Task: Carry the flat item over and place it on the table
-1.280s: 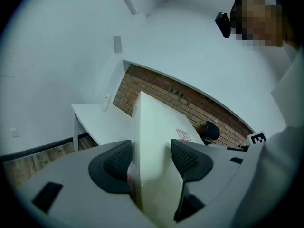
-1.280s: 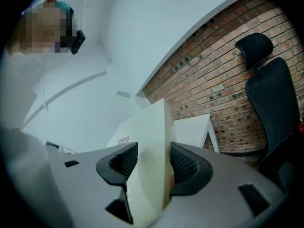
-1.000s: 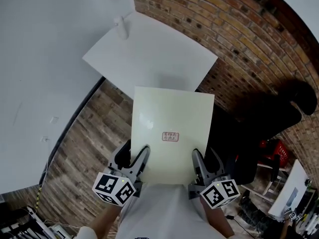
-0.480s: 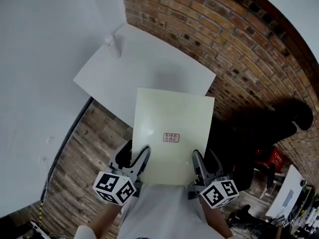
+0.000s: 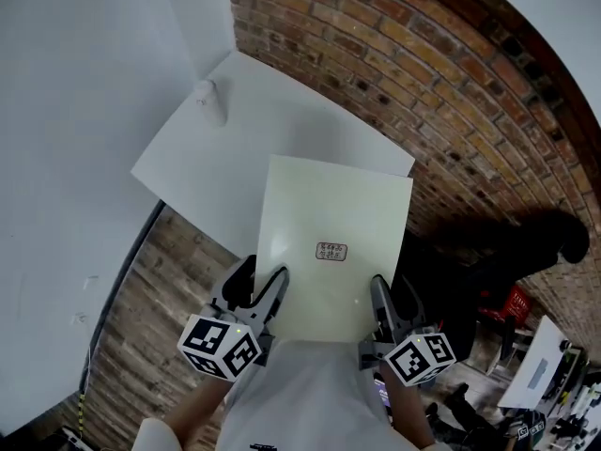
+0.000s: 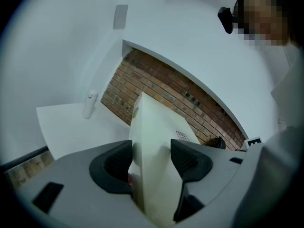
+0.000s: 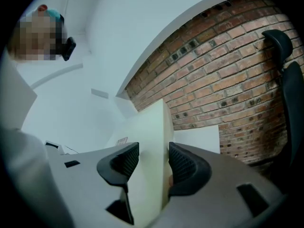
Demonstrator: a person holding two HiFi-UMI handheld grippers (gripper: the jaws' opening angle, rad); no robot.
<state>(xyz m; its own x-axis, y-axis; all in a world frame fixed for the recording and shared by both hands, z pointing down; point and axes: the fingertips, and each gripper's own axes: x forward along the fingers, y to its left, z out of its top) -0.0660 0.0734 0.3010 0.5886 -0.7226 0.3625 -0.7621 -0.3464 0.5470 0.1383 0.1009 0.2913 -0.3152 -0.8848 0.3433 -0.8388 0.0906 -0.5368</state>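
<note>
Straight ahead: brick wall [image 5: 451, 83], meeting a plain white wall [image 5: 75, 83] on the left. Below: wood plank floor [image 5: 150, 289].

Against the brick wall: white table [image 5: 310, 120], bare apart from one small white bottle [image 5: 208, 100] upright near its far left corner. To the right, close to the wall: black chair [image 7: 290, 94], clear of the table.

Held up in front of the body: pale flat board [image 5: 329, 214], near edge at the tools, far edge overlapping the near side of the table in the head view. Not resting on the table. Well apart from the bottle.

Left tool [image 5: 258, 278]: clamped on the near left corner of the board, one jaw on each face. Right tool [image 5: 394, 291]: at the near right corner, jaws closing with the board between them, both pads against its faces. Both tools side by side, pointing forward, marker cubes nearest the body.

Near the middle of the upper face of the board: small printed label [image 5: 331, 251], text too small to read.
</note>
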